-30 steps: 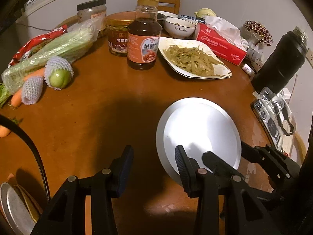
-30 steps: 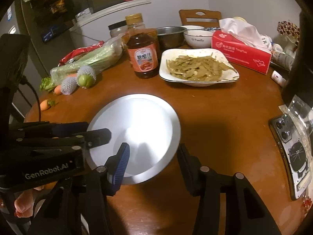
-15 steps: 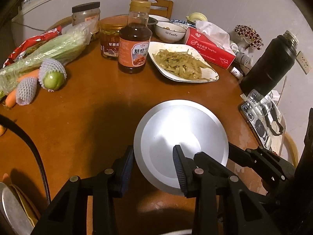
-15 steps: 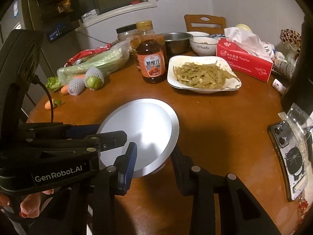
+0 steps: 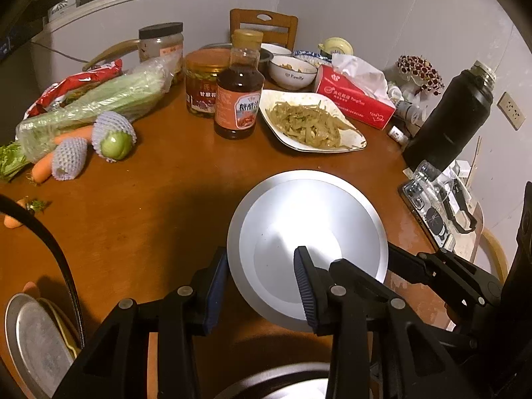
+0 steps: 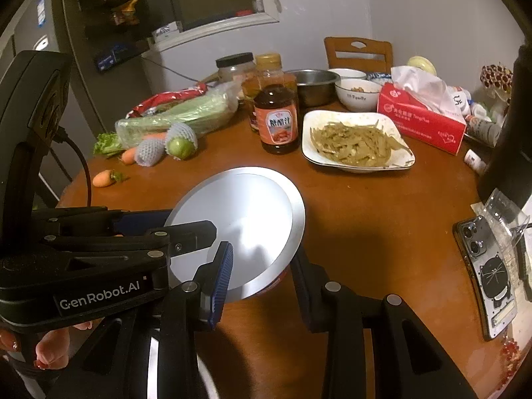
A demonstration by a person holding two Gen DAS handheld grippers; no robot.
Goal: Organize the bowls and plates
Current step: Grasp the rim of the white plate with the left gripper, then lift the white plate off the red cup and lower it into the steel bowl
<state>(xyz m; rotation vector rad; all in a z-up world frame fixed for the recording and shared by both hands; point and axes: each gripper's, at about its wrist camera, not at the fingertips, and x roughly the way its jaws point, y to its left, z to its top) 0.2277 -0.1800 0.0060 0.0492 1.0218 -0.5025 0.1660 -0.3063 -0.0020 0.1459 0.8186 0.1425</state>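
Note:
A round silver metal plate (image 5: 306, 226) (image 6: 242, 219) hangs tilted a little above the brown table (image 5: 149, 219), held from two sides. My left gripper (image 5: 261, 286) is shut on its near left rim, one finger over the plate and one under it. My right gripper (image 6: 261, 272) is shut on the opposite rim, with the blue pad on top and the other finger beneath. Each gripper shows in the other's view: the left gripper (image 6: 166, 226), the right gripper (image 5: 415, 266).
A white dish of shredded food (image 5: 312, 123), a sauce bottle (image 5: 237, 99), jars, bowls (image 5: 291, 71), a red tissue box (image 5: 352, 99), vegetables (image 5: 99, 99), a black flask (image 5: 449, 116) and a phone (image 6: 488, 272) crowd the table. More metal plates (image 5: 33, 349) lie low at left.
Both grippers closed on the silver plate and rose with it. The plate has left the table and tilted, and the table top looks farther away.

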